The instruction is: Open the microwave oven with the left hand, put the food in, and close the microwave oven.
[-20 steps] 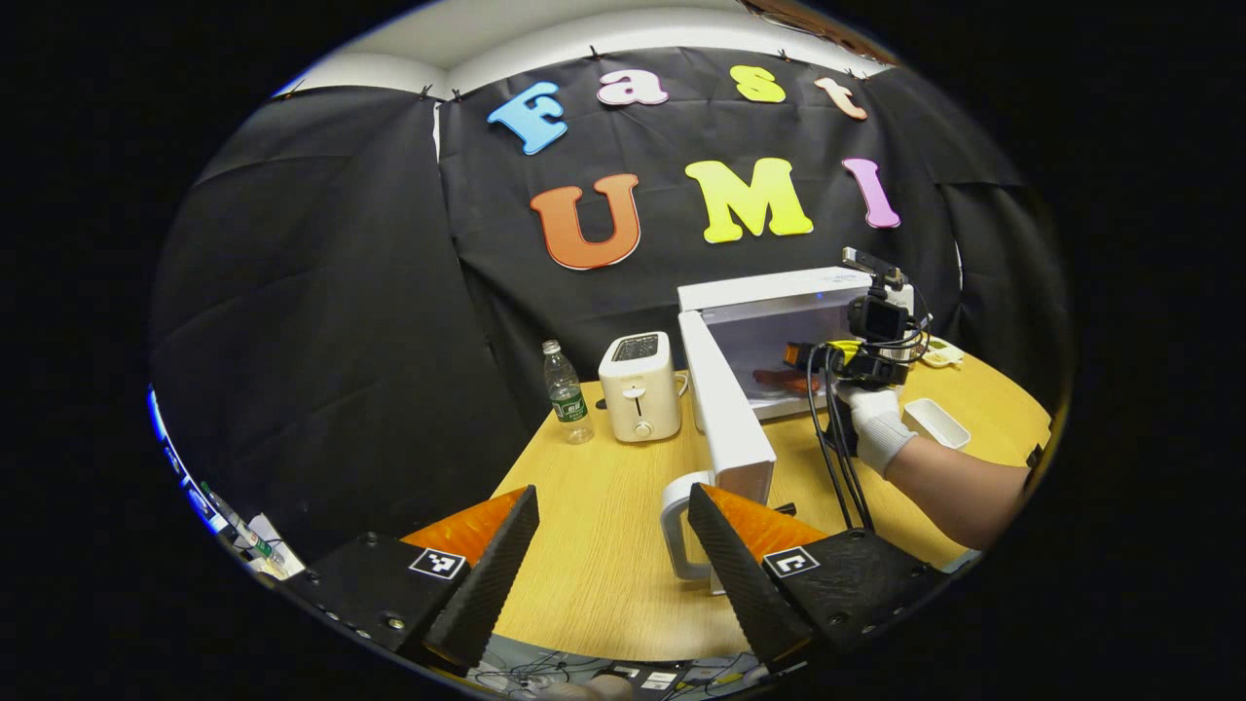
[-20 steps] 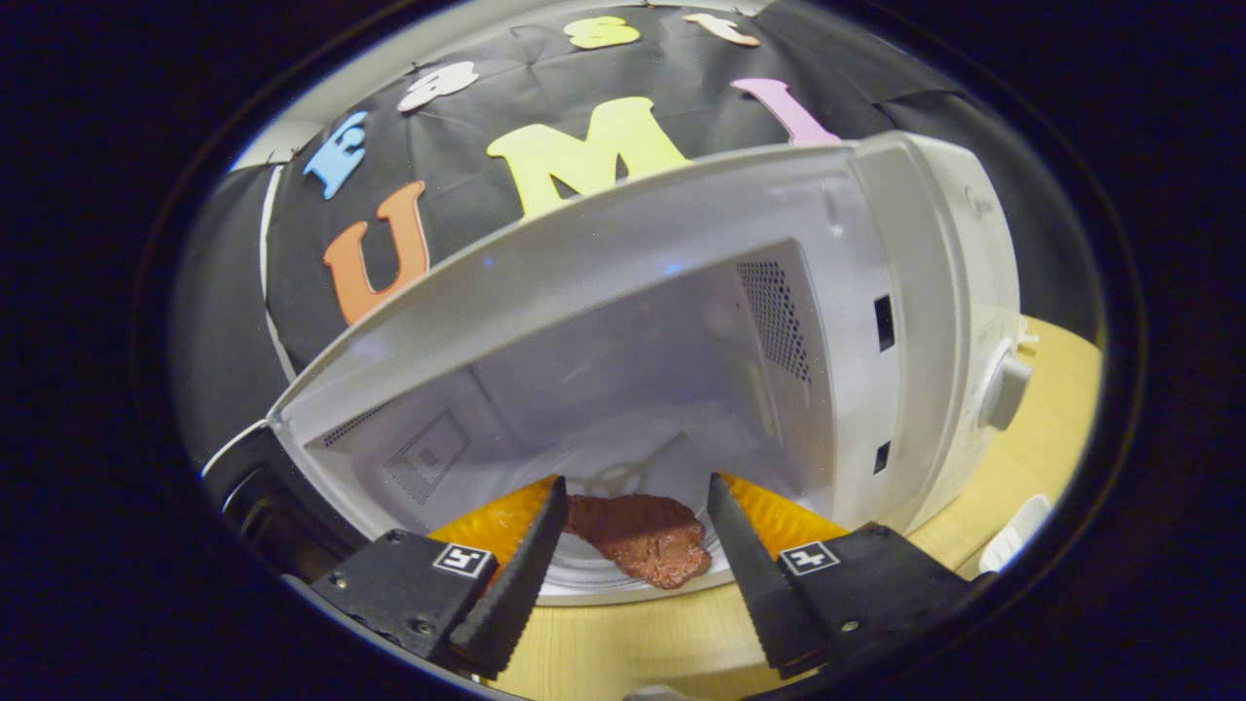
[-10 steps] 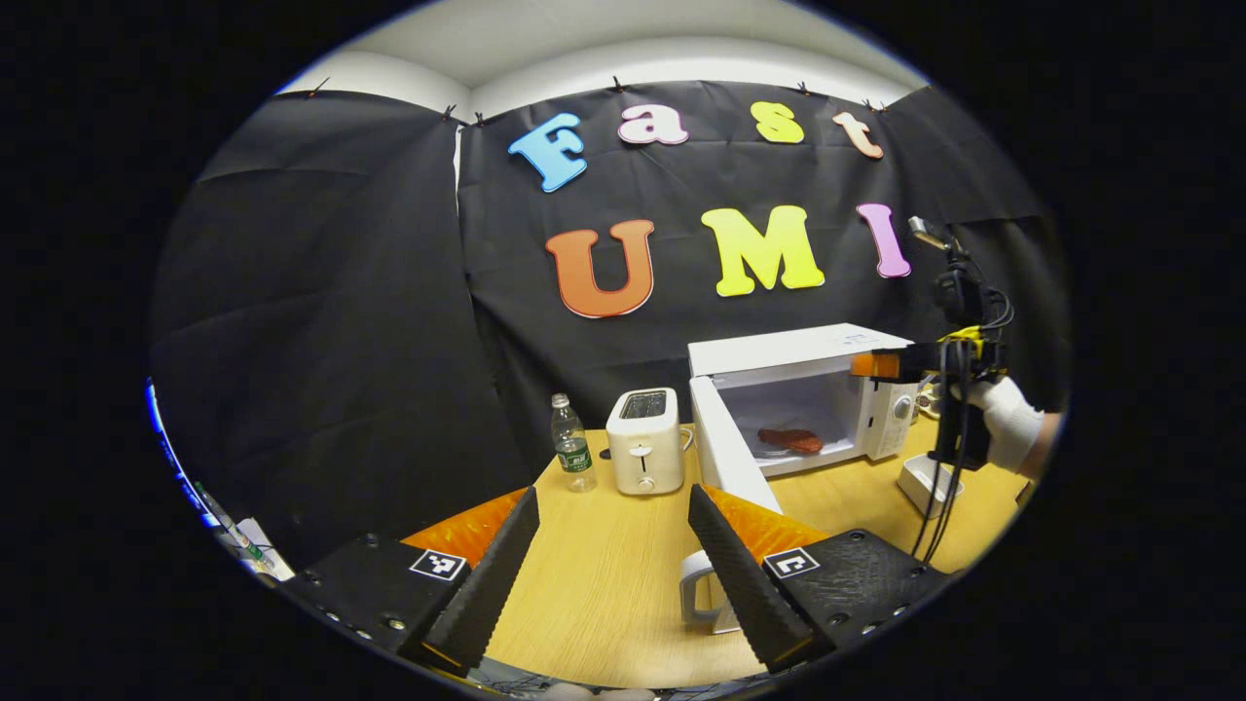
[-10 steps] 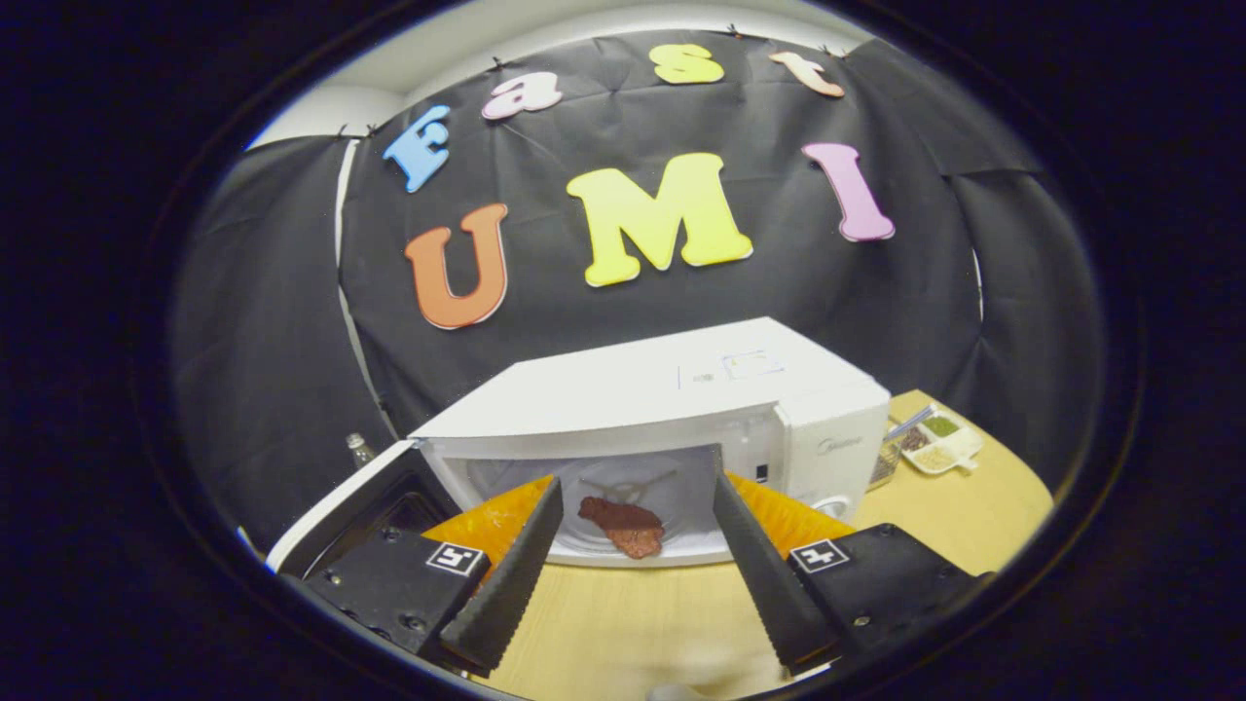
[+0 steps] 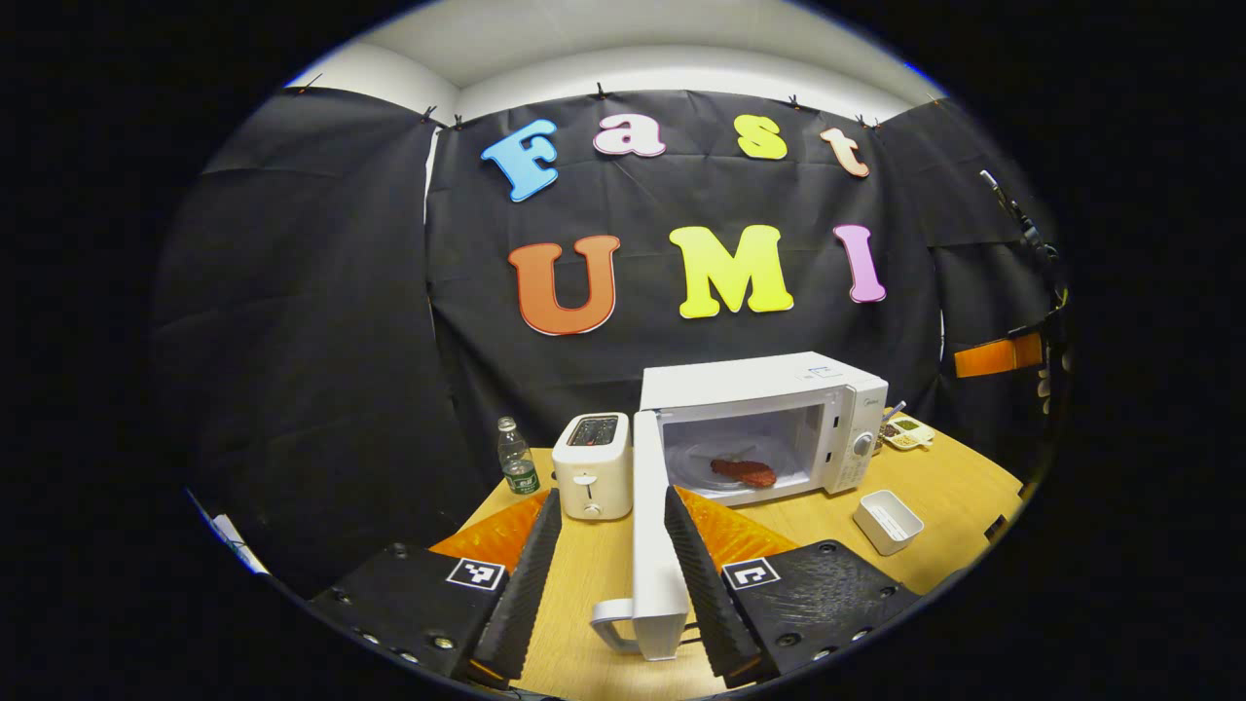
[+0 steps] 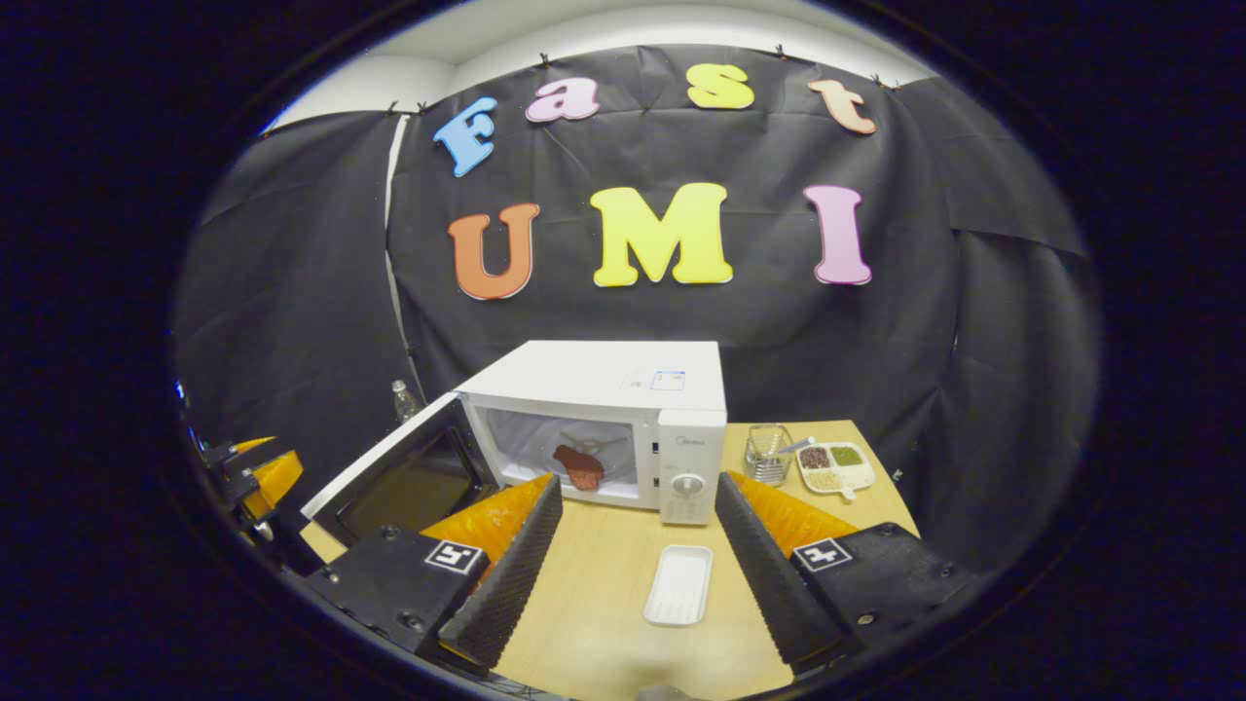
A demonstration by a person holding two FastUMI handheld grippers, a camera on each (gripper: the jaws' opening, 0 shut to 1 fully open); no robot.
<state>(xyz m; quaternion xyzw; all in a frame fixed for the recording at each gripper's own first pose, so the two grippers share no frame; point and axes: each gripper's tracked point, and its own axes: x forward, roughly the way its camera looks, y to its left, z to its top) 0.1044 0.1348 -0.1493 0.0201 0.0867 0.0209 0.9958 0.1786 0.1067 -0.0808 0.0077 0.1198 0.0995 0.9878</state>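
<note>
The white microwave (image 5: 759, 399) stands at the back of the wooden table with its door (image 5: 650, 526) swung open toward me. A brown piece of food (image 5: 745, 473) lies on the turntable inside. My left gripper (image 5: 608, 584) is open, and the door's free edge with its white handle (image 5: 611, 623) stands between the fingers. The right finger is close against the door; the left finger is apart from it. In the right gripper view the microwave (image 6: 604, 409), its open door (image 6: 404, 479) and the food (image 6: 579, 465) are farther off. My right gripper (image 6: 633, 545) is open and holds nothing.
A white toaster (image 5: 592, 465) and a water bottle (image 5: 514, 458) stand left of the microwave. An empty white tray (image 6: 678, 584) lies in front of it. A glass (image 6: 769, 453) and a divided dish (image 6: 835, 465) sit at the right rear.
My right gripper drew back out of the microwave and away, leaving the food on the turntable. My left gripper shifted so the door edge lies between its fingers, which narrowed slightly.
</note>
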